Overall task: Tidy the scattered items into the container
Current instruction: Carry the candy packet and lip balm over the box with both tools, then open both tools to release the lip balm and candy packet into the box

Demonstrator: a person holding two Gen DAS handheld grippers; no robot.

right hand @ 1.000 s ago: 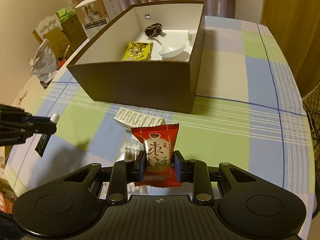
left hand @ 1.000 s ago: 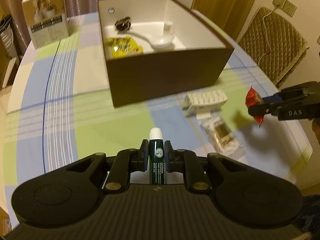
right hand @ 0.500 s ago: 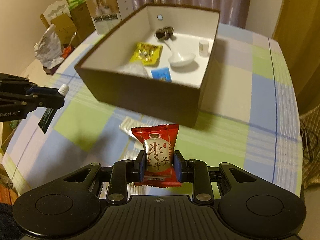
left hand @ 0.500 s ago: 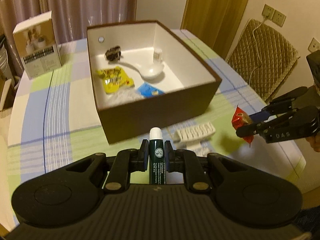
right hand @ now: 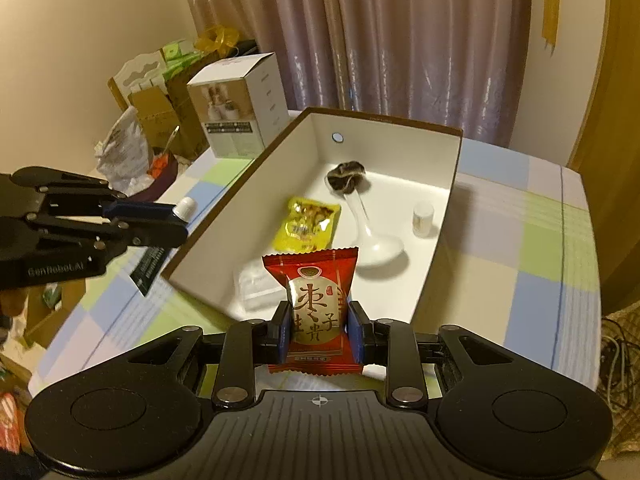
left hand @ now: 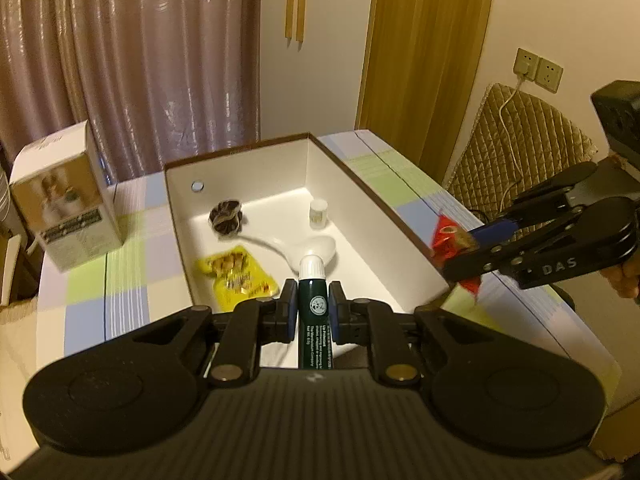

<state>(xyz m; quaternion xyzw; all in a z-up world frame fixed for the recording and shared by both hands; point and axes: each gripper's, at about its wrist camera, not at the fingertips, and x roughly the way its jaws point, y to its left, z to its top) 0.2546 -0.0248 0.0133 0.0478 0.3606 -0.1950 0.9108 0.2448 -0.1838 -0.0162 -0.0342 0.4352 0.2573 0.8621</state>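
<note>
A white product carton (left hand: 66, 196) stands upright on the checked tablecloth (right hand: 540, 248). Behind the carton hang mauve curtains (left hand: 140, 52); a quilted chair back (left hand: 516, 144) stands far right of it.

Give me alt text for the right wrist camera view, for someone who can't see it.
The right gripper is shut on a red snack packet at the near end of an open brown box holding a yellow packet, white spoon, small white jar and dark bundle. At left, the left gripper holds a dark white-capped tube.
</note>
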